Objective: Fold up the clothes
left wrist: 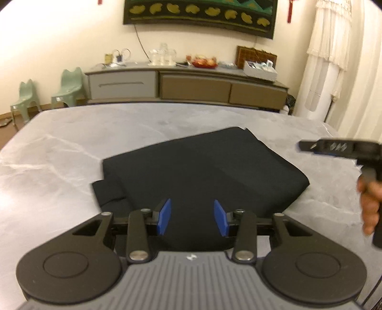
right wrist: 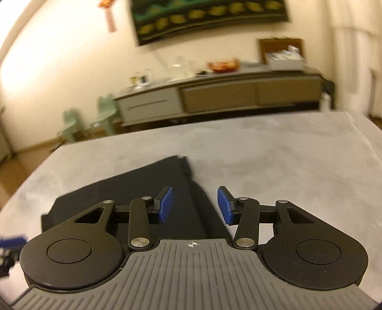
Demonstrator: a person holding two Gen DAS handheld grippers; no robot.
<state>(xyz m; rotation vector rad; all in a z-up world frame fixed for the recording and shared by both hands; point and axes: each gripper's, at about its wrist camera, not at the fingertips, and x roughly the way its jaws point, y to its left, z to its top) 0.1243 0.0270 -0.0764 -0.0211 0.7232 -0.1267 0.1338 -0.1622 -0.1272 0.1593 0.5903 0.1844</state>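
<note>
Grey marbled tabletop (left wrist: 71, 152) fills the foreground of a warmly lit room, with a long low sideboard (left wrist: 186, 83) against the far wall, a dark wall hanging (left wrist: 200, 12) above it and two pale green stools (left wrist: 47, 93) at far left. A folded black garment (left wrist: 200, 167) lies flat near the table's near edge, a lower layer jutting out at its left side. The left gripper (left wrist: 192, 217) hangs above the cloth's near side, its blue-padded fingers (left wrist: 164, 217) apart with nothing between them. The right gripper (right wrist: 194, 206), held by a hand (left wrist: 370, 202) at right, hovers over the garment's right edge, fingers likewise parted and empty.
</note>
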